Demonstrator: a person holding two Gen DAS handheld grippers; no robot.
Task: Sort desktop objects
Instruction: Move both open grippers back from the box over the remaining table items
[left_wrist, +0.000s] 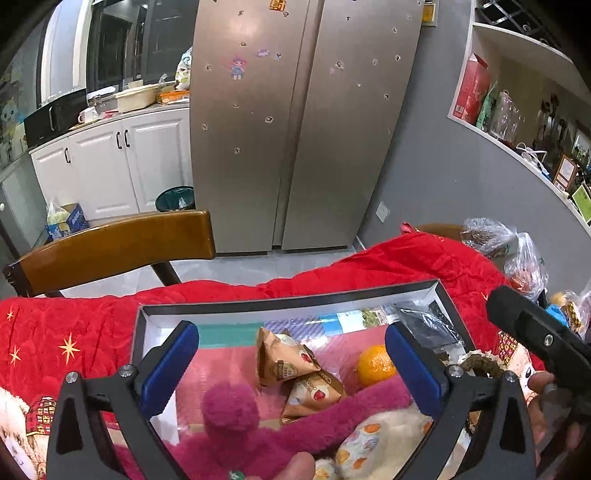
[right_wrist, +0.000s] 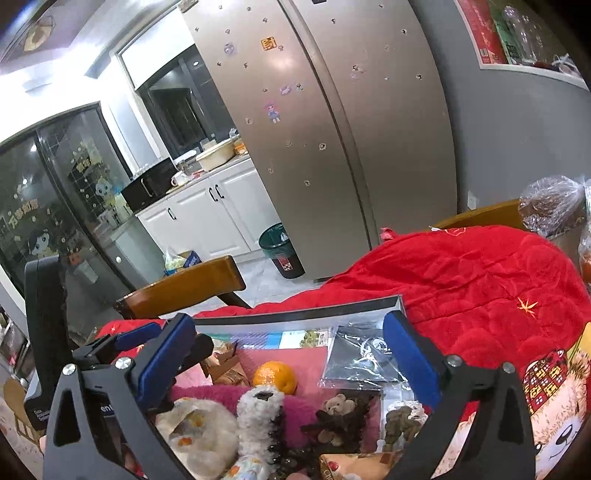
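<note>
While both tools are held above the open box (left_wrist: 258, 306), each is seen with its blue pads spread wide and nothing between them: left tool (left_wrist: 291, 354), right tool (right_wrist: 290, 354). The box is set on a red quilted cloth (left_wrist: 388, 266) covering the surface. Inside the box are listed: an orange (left_wrist: 375, 363) toward the right wall; two brown snack packets (left_wrist: 286, 360) beside the orange, nearer the box's middle; a dark plastic sleeve (right_wrist: 364, 356) at the far right corner; a magenta plush toy (left_wrist: 232, 410) and a small brown teddy (right_wrist: 338, 404) along the near edge.
</note>
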